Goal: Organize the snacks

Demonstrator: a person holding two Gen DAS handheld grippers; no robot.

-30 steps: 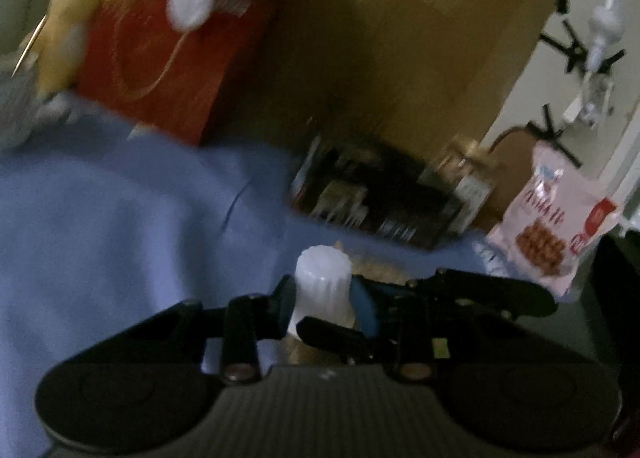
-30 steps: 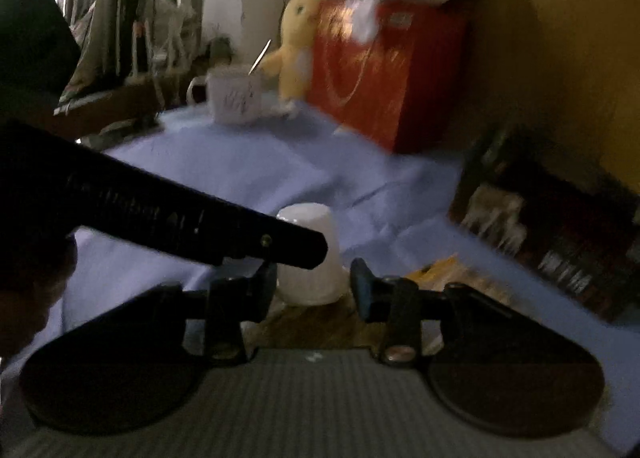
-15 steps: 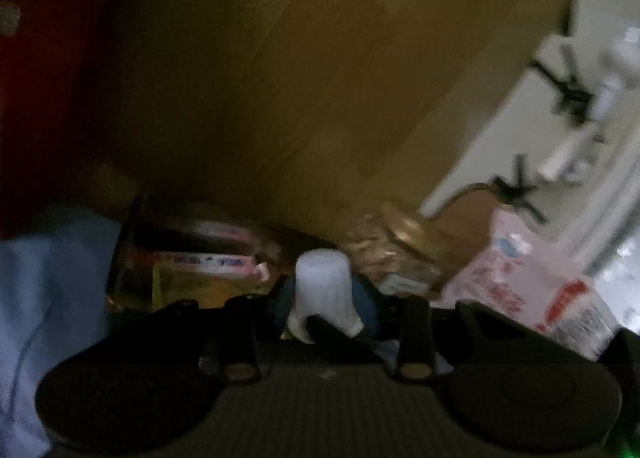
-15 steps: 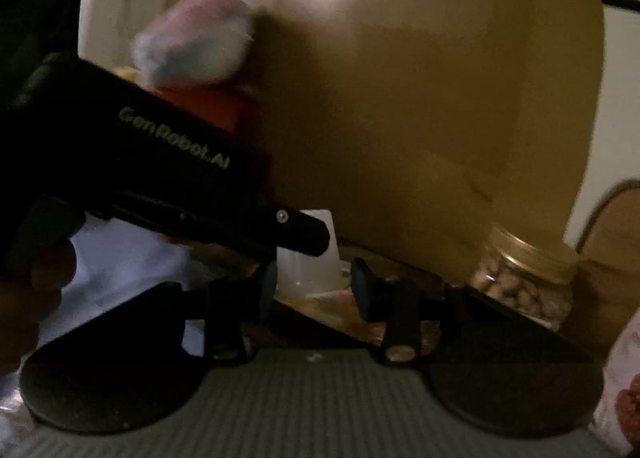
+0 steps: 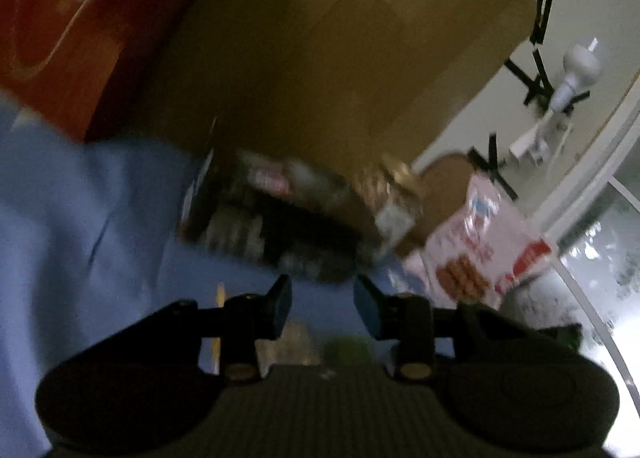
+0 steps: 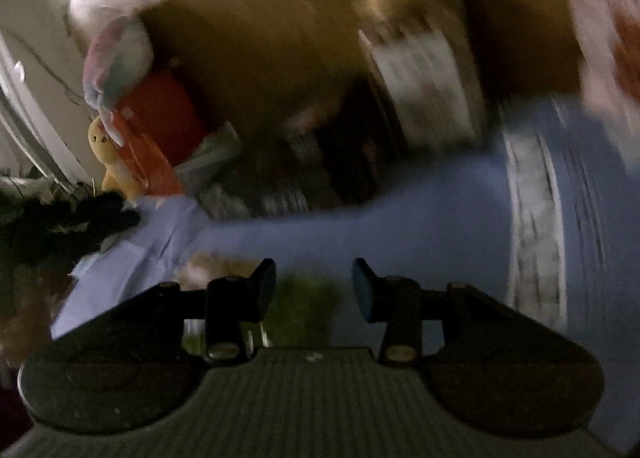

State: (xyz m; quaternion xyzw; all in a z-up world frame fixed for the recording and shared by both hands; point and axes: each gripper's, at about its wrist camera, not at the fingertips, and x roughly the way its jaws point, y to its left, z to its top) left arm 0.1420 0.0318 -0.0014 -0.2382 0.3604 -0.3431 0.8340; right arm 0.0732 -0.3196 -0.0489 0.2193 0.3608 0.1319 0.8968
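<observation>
Left wrist: left tool wide open, empty; right tool likewise. Steady first; approach pink bag far right slowly.

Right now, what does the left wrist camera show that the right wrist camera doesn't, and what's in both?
Left wrist only: a white lamp-like object by the wall and a window at far right. Right wrist only: a yellow plush beside the red bag. Both: blue cloth, cardboard box, jar, pink snack bag, a blurred dark box of packets. Left gripper and right gripper are open, fingers empty.
</observation>
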